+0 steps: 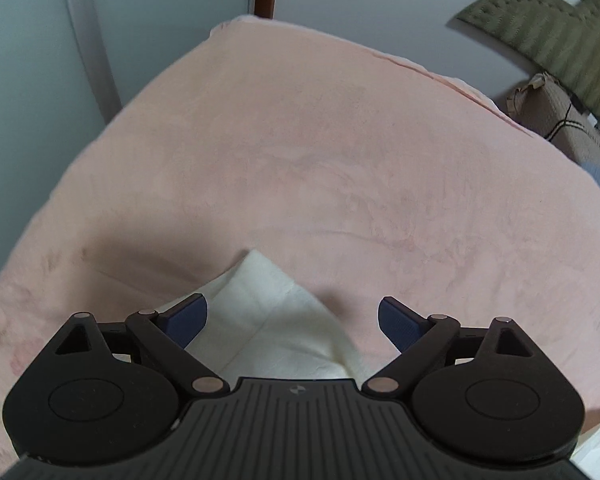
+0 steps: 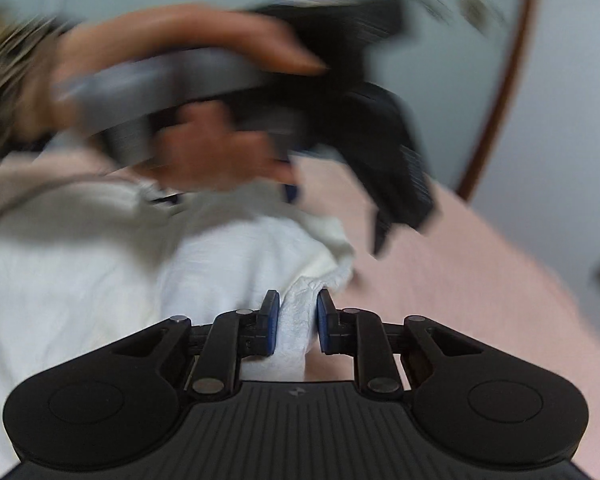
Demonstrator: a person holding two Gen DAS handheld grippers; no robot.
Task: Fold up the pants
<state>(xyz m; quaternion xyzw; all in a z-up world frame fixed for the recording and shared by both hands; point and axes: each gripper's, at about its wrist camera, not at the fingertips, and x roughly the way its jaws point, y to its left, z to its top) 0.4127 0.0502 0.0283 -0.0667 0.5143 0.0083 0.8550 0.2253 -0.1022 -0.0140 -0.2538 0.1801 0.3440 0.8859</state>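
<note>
1. The white pants (image 2: 220,264) lie rumpled on the pink bed cover (image 1: 340,160) — folding looks barely begun.
2. The right gripper (image 2: 298,320) pinches a bunched fold; the left gripper (image 1: 292,320) gapes wide over a corner — holding nothing.

I find no words, numbers or brand names to read anywhere here. The only sign is a small round emblem (image 1: 298,390) on the ribbed black body of my left gripper (image 1: 293,322), centred just behind its fingers; it looks like a quartered circle, with no lettering. My right gripper (image 2: 296,322) carries a small mark (image 2: 296,393) in the same spot on its body, too tiny and soft to make out.
</note>
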